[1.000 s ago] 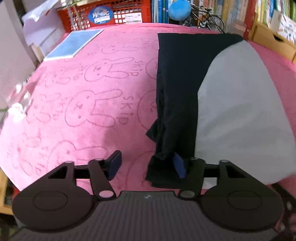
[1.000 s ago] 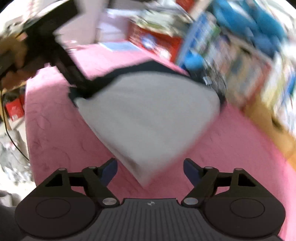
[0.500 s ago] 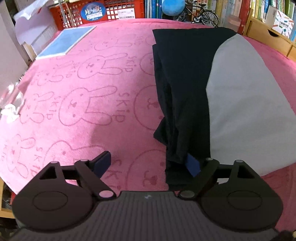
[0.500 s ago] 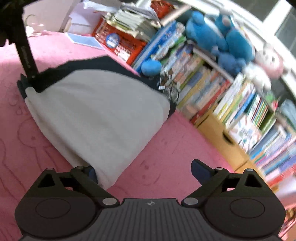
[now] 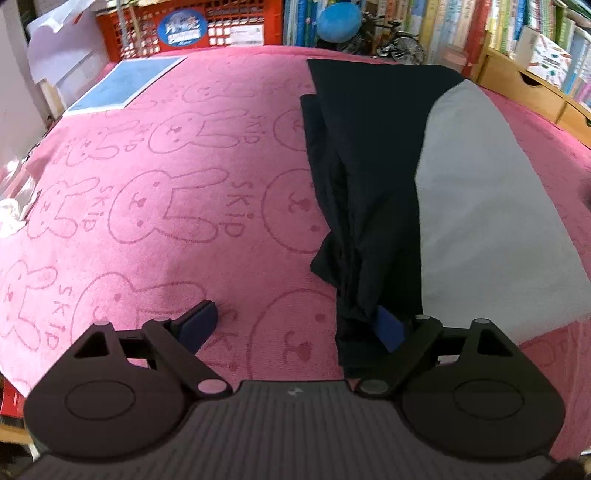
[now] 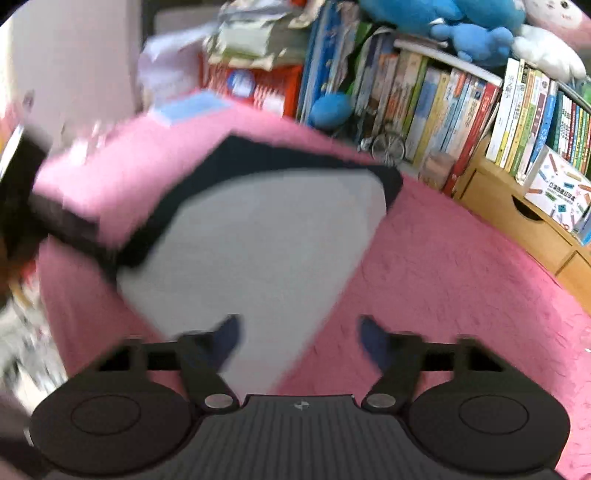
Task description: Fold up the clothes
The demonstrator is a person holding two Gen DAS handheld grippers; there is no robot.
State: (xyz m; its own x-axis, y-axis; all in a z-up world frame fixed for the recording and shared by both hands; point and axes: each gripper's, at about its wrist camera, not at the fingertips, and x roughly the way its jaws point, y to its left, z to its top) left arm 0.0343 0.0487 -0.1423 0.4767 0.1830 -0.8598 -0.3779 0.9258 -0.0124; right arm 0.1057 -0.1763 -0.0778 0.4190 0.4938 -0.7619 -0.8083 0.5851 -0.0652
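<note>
A grey garment with a black side and sleeve [image 5: 480, 206] lies partly folded on the pink bunny-print blanket [image 5: 166, 206]. My left gripper [image 5: 295, 326] is open at the near edge; its right finger [image 5: 388, 328] touches the bunched black sleeve end [image 5: 354, 295]. In the blurred right wrist view the same garment [image 6: 258, 236] lies ahead. My right gripper [image 6: 299, 339] is open above its near grey corner, holding nothing. The left gripper's arm shows as a dark blur at the far left [image 6: 62, 221].
A blue booklet [image 5: 122, 85] lies at the blanket's far left. A red crate [image 5: 192, 26], a blue ball [image 5: 340, 22], a small bicycle model [image 5: 395, 40] and bookshelves [image 6: 480, 110] line the back. A wooden drawer unit [image 6: 524, 218] stands at the right.
My left gripper has drawn back slightly and stayed open by the sleeve end. My right gripper has swung round fast and now faces the garment's grey corner.
</note>
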